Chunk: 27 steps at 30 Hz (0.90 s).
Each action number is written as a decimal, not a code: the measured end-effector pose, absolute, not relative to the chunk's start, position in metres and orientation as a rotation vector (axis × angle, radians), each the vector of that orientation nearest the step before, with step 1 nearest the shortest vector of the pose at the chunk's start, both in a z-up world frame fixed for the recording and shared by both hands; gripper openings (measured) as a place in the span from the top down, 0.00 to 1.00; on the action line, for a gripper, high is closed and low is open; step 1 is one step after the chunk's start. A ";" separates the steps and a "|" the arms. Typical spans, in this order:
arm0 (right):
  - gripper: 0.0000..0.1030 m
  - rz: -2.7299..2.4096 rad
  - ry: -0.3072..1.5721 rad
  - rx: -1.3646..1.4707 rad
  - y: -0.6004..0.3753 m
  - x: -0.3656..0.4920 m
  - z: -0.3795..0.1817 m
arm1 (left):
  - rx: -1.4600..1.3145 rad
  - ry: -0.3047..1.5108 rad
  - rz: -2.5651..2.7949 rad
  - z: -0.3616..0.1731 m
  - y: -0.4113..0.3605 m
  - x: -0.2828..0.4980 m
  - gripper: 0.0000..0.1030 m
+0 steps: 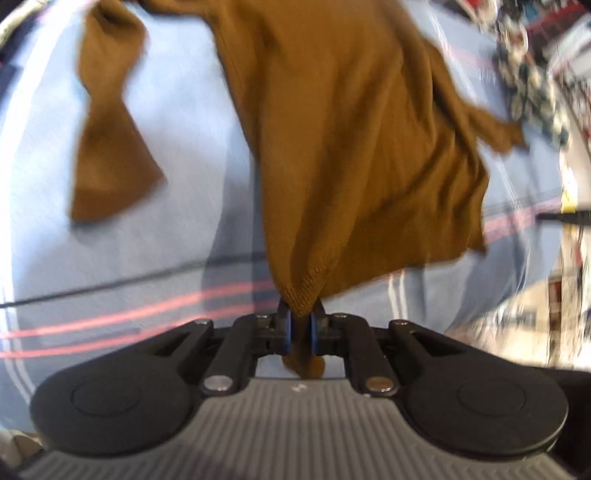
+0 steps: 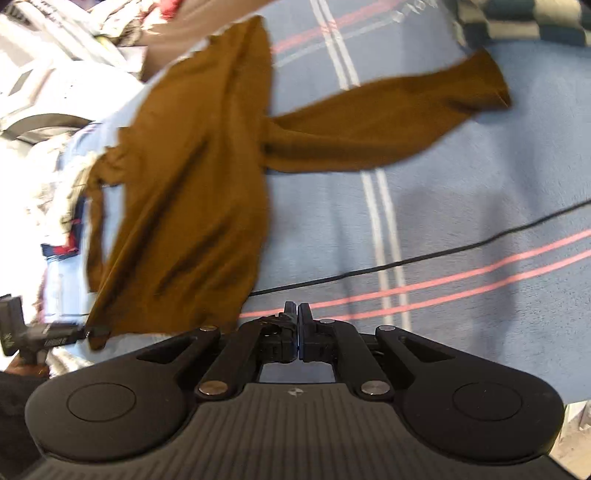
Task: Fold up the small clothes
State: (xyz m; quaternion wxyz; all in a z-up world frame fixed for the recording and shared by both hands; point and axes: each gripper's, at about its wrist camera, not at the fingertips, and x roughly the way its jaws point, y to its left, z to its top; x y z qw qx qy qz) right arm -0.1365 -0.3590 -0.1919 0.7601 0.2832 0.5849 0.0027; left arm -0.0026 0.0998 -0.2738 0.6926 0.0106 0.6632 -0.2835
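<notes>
Garments in play: one, a brown knit top [image 1: 354,140], with two sleeves I can count.
Where it is: on the blue blanket [image 1: 177,147], hanging partly lifted from my left tongs, its far end blurred.
Long axis: in my left view the body runs from the pinched ribbed hem corner, near, away to the far end of the bed, widening as it goes.
Sleeves: one sleeve [image 1: 110,147] lies apart to the left of the body, the other trails off far right.
My left tongs [image 1: 302,325]: closed on the hem corner; a tuft of knit pokes out behind the pads.
My right tongs [image 2: 296,325]: closed, pads [image 2: 303,317] together, nothing between them; the top [image 2: 177,206] is just to their left, not touching that I can tell.
Blanket stripes: pink pairs and white pairs crossing.
Cable [image 2: 424,258]: one, black, lying across the blanket.
Far clutter: a checked cloth [image 2: 524,22], blurred.
</notes>
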 end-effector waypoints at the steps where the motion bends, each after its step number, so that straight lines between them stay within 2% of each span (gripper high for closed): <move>1: 0.87 -0.013 1.278 0.625 -0.358 -0.136 -0.201 | 0.048 1.509 -0.632 -0.283 0.096 -0.006 0.89; 2: 0.71 -0.020 1.279 0.646 -0.355 -0.135 -0.207 | 0.056 1.517 -0.620 -0.288 0.095 -0.009 0.88; 3: 0.62 -0.013 1.270 0.674 -0.351 -0.136 -0.212 | 0.050 1.507 -0.613 -0.291 0.098 -0.013 0.88; 5: 0.30 0.019 1.233 0.748 -0.343 -0.138 -0.219 | 0.008 1.496 -0.580 -0.291 0.106 -0.015 0.88; 6: 0.21 0.032 1.220 0.805 -0.337 -0.140 -0.225 | -0.021 1.495 -0.558 -0.291 0.115 -0.020 0.86; 7: 0.10 0.034 1.220 0.848 -0.333 -0.142 -0.229 | -0.044 1.494 -0.540 -0.290 0.120 -0.022 0.78; 8: 0.10 0.036 1.218 0.887 -0.327 -0.142 -0.232 | -0.058 1.494 -0.527 -0.289 0.123 -0.024 0.72; 9: 0.10 0.046 1.207 0.932 -0.321 -0.144 -0.239 | -0.064 1.491 -0.519 -0.286 0.128 -0.026 0.58; 10: 0.10 0.054 1.201 0.963 -0.316 -0.145 -0.244 | -0.059 1.480 -0.511 -0.283 0.130 -0.026 0.48; 16: 0.10 0.024 1.191 1.002 -0.294 -0.140 -0.258 | -0.039 1.413 -0.520 -0.268 0.131 -0.027 0.47; 18: 0.13 0.030 1.166 0.993 -0.291 -0.141 -0.255 | -0.058 1.387 -0.560 -0.267 0.125 -0.026 0.47; 19: 0.24 0.030 1.168 0.982 -0.290 -0.141 -0.254 | -0.048 1.400 -0.566 -0.271 0.120 -0.025 0.47; 20: 0.61 0.020 1.183 0.959 -0.290 -0.139 -0.254 | -0.035 1.424 -0.559 -0.277 0.115 -0.023 0.48; 21: 0.80 0.005 1.201 0.942 -0.291 -0.139 -0.255 | -0.032 1.441 -0.546 -0.282 0.111 -0.021 0.53; 22: 0.91 -0.012 1.219 0.939 -0.292 -0.140 -0.256 | -0.044 1.451 -0.525 -0.291 0.105 -0.020 0.59; 23: 0.92 -0.016 1.218 0.954 -0.294 -0.140 -0.257 | -0.068 1.450 -0.504 -0.293 0.104 -0.019 0.62; 25: 0.93 -0.038 1.201 0.948 -0.300 -0.145 -0.251 | -0.102 1.432 -0.514 -0.294 0.102 -0.016 0.86; 27: 0.93 -0.047 1.186 0.906 -0.306 -0.149 -0.239 | -0.074 1.447 -0.532 -0.293 0.095 -0.016 0.88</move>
